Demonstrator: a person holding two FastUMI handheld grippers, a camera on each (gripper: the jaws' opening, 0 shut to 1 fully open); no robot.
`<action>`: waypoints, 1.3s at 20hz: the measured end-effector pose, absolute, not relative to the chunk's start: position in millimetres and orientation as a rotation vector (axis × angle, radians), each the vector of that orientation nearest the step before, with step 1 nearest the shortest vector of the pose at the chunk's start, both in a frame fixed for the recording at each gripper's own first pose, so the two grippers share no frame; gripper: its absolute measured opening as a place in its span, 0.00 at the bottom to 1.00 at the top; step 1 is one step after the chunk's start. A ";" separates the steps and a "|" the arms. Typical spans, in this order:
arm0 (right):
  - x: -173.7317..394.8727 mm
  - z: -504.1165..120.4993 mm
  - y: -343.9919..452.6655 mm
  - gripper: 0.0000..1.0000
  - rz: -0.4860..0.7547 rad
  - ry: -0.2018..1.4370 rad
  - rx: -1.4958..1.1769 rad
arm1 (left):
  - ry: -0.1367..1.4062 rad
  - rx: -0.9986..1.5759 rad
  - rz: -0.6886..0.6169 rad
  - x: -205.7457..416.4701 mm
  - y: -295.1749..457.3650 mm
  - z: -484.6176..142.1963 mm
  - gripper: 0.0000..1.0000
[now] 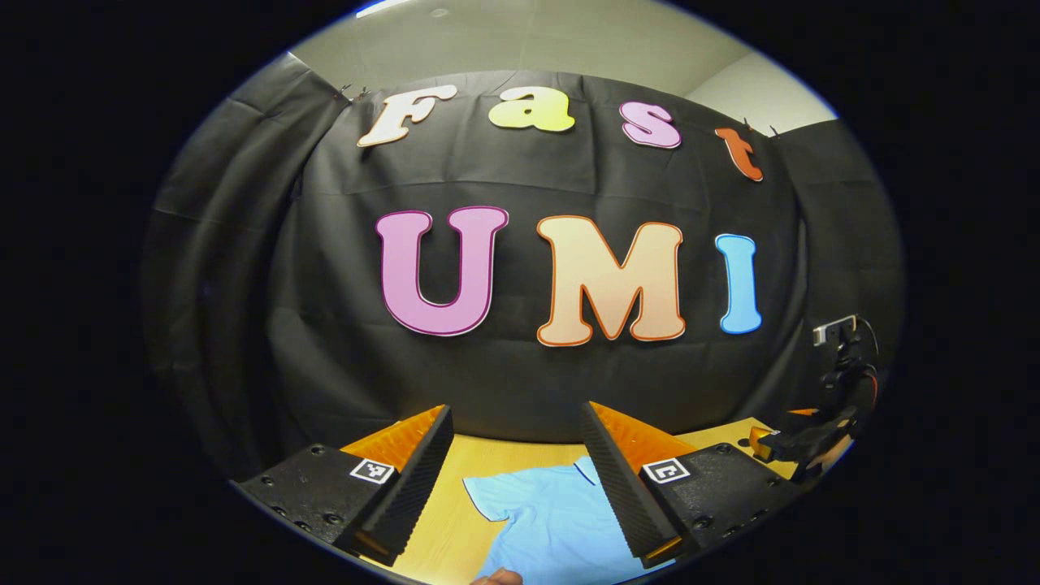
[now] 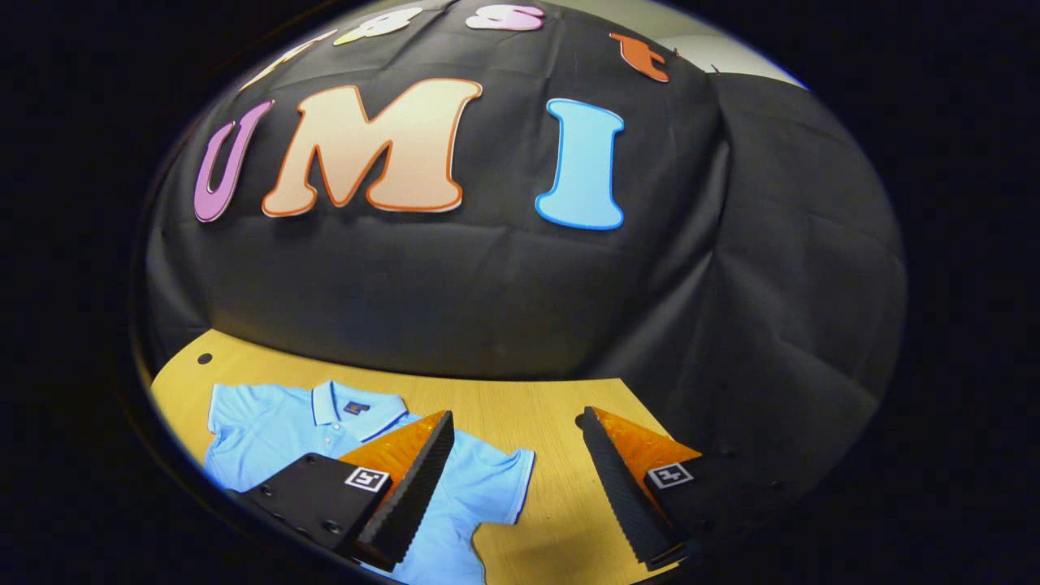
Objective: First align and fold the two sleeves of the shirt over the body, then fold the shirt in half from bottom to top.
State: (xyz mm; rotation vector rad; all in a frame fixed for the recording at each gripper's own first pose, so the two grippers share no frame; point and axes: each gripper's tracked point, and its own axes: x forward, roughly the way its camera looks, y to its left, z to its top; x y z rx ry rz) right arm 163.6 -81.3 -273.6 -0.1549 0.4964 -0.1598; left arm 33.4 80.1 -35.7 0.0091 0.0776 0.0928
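The left gripper is held above the near part of the table, and it looks almost level toward the booth's wall. Its jaws stand wide apart and nothing is between them. Below the gap lies the shirt, flat on the table, with one short sleeve spread to the left and the collar at the far side, just beside the right finger. The fingers do not touch the cloth as far as I can see. At the bottom edge of this view a small part of a hand shows over the shirt. Far to the right in the left gripper view, the right gripper is seen above the table edge; its jaws cannot be told from there.

In the right gripper view, the right gripper is tilted a little down toward the table. Its jaws are also wide apart and empty. The shirt lies to the left, collar toward the wall, and its right sleeve reaches into the gap, near the left finger, well apart from the right finger
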 end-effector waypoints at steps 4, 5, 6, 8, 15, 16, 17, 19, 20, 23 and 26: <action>169.0 -322.4 -85.6 0.99 -0.166 0.599 -0.149 | 0.100 0.015 0.108 35.4 89.6 -42.4 0.95; 167.3 -332.4 -86.2 1.00 -0.165 0.631 -0.139 | 0.111 0.017 0.113 36.0 92.0 -47.1 0.95; 167.8 -344.8 -88.0 0.99 -0.168 0.658 -0.135 | 0.119 0.016 0.118 36.6 94.4 -48.9 0.94; 169.7 -365.0 -93.0 0.99 -0.176 0.694 -0.142 | 0.131 0.009 0.122 39.0 95.7 -53.4 0.95; 165.3 -434.2 -109.8 0.99 -0.215 0.853 -0.129 | 0.175 0.009 0.126 47.7 97.1 -68.4 0.95; 162.6 -443.0 -112.6 1.00 -0.218 0.875 -0.127 | 0.181 0.010 0.126 48.1 96.8 -69.8 0.95; 160.8 -451.2 -114.7 1.00 -0.223 0.896 -0.127 | 0.184 0.013 0.127 48.8 97.0 -71.8 0.95; 156.7 -463.9 -117.4 0.99 -0.234 0.935 -0.116 | 0.189 0.019 0.123 50.8 95.5 -72.5 0.95; 153.7 -468.5 -115.9 1.00 -0.231 0.955 -0.101 | 0.193 0.024 0.119 51.4 93.5 -72.6 0.95; 156.2 -471.5 -113.5 0.98 -0.227 0.963 -0.051 | 0.193 0.023 0.108 52.3 89.6 -72.8 0.95; 154.4 -477.3 -102.7 0.84 -0.204 0.993 0.037 | 0.203 0.013 0.103 53.0 87.0 -75.8 0.95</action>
